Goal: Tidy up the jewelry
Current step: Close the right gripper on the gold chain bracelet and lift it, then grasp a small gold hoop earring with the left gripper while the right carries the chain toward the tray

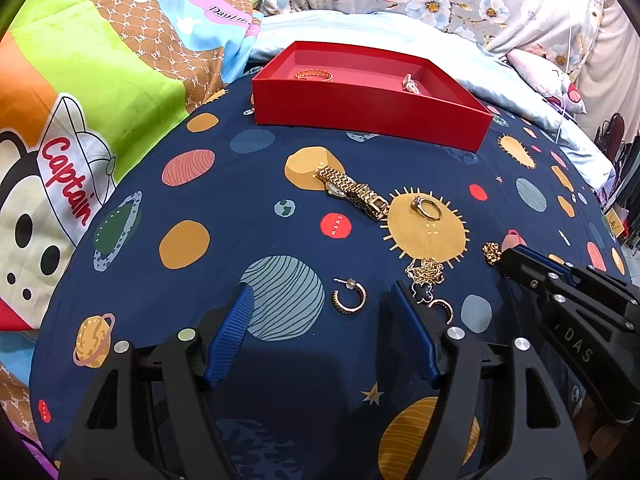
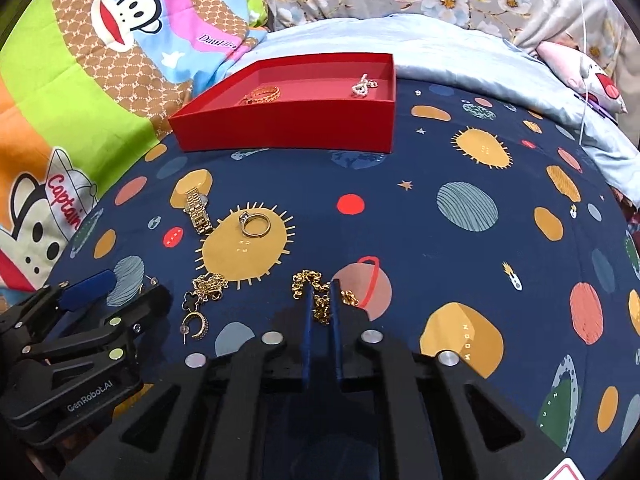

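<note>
Right tool [image 2: 323,312] clamped on gold chain [image 2: 320,300] lying on bed [image 2: 400,240]. Left tool [image 1: 320,312] spread wide around hoop earring [image 1: 350,296], not yet gripping. Next, probably: lifting chain clear without snagging, carrying to red box [image 2: 288,128].

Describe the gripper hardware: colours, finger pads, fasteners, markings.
Both are matte black linkage frames with round silver pivot pins and ribbed blue finger pads. The left gripper body reads "GenRobot.AI" in the right wrist view; the right gripper shows "DAS" lettering. No cables visible.
</note>
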Demonstrator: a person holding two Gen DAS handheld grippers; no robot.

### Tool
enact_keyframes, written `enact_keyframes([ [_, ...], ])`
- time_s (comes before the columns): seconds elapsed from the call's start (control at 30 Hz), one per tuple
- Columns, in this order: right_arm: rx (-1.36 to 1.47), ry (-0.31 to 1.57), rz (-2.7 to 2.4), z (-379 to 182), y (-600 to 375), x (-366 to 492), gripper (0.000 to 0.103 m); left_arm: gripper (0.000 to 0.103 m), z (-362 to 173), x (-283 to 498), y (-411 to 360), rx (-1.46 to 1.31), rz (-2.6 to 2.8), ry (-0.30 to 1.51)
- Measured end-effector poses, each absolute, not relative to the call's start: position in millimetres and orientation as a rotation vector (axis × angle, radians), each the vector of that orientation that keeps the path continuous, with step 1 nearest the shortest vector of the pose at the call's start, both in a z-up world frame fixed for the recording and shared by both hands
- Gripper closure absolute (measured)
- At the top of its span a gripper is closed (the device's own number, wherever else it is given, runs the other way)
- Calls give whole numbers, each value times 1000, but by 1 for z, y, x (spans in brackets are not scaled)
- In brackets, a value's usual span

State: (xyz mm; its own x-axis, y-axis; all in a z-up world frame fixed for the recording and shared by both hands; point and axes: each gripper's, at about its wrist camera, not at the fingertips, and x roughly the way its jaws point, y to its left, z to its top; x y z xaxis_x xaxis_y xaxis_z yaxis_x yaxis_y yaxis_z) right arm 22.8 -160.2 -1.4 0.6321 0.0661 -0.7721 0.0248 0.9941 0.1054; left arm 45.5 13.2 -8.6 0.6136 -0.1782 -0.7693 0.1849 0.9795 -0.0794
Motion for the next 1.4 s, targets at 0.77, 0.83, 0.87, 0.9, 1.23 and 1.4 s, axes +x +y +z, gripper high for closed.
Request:
enact_keyframes([
  [0.77, 306, 875, 39, -6, -202, -10, 99, 65, -4, 54, -36, 62, -332, 892],
  [0.83, 308, 876, 44, -6, -202, -10, 99, 70, -4, 56, -38, 68, -329, 888],
  [0.87, 310, 877, 48, -6, -202, -9, 99, 74, -5, 56, -39, 73, -332, 887],
  [0.9, 311, 878, 52, -6, -202, -9, 99, 77, -5, 55, -40, 82, -329, 882],
  [1.23, 313, 876, 52, -6, -201, -9, 99, 97, -4, 52, -44, 89, -357, 877],
  [1.4, 325, 838, 52, -1, -204, -14, 99, 97, 6, 49, -34, 56, -359, 861],
])
